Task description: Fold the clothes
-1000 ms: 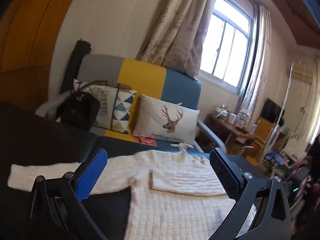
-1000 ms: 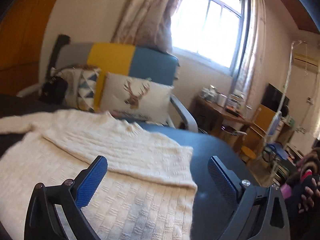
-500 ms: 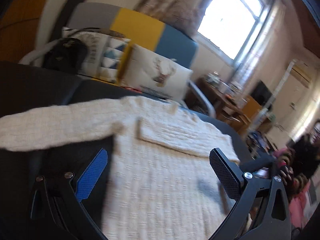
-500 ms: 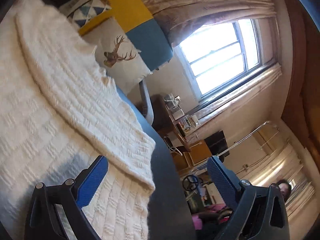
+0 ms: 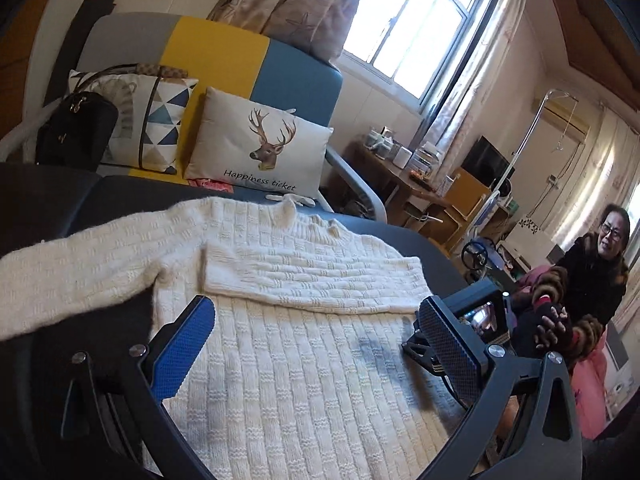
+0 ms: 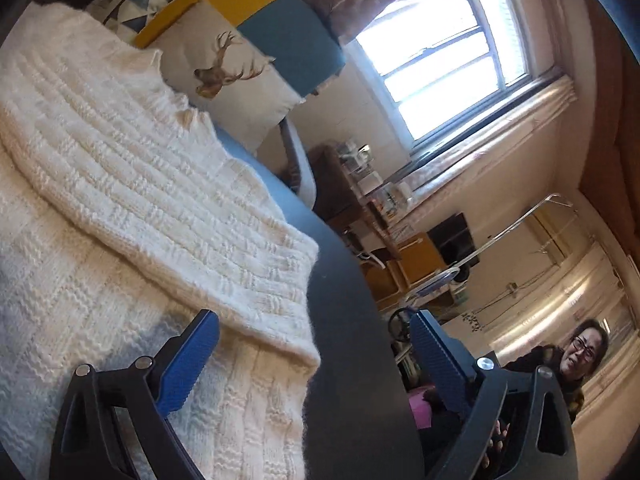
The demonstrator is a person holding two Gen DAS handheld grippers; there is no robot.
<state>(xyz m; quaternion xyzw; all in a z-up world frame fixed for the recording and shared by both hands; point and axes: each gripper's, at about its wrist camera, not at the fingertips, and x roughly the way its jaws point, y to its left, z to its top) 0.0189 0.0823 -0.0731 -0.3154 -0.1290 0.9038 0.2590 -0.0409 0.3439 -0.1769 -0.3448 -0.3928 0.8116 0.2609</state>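
Sweater: a cream knitted sweater (image 5: 288,360) lies flat on a dark table (image 5: 120,196); in the right wrist view it (image 6: 132,216) fills the left side.
Folded sleeve: one sleeve (image 5: 312,276) is laid across the chest, its cuff near the middle.
Other sleeve: stretched out to the left (image 5: 68,276) over the dark top.
Left gripper: it (image 5: 316,344) hovers over the sweater's body with fingers spread wide, holding nothing.
Right gripper: it (image 6: 316,356) is tilted at the sweater's right edge, fingers spread apart and empty; one blue finger (image 6: 188,364) is over the knit, the other beyond the table edge.
Behind: a deer cushion (image 5: 260,148) on a sofa, a window (image 5: 412,36).
Right side: a seated person (image 5: 588,280) in dark clothes.
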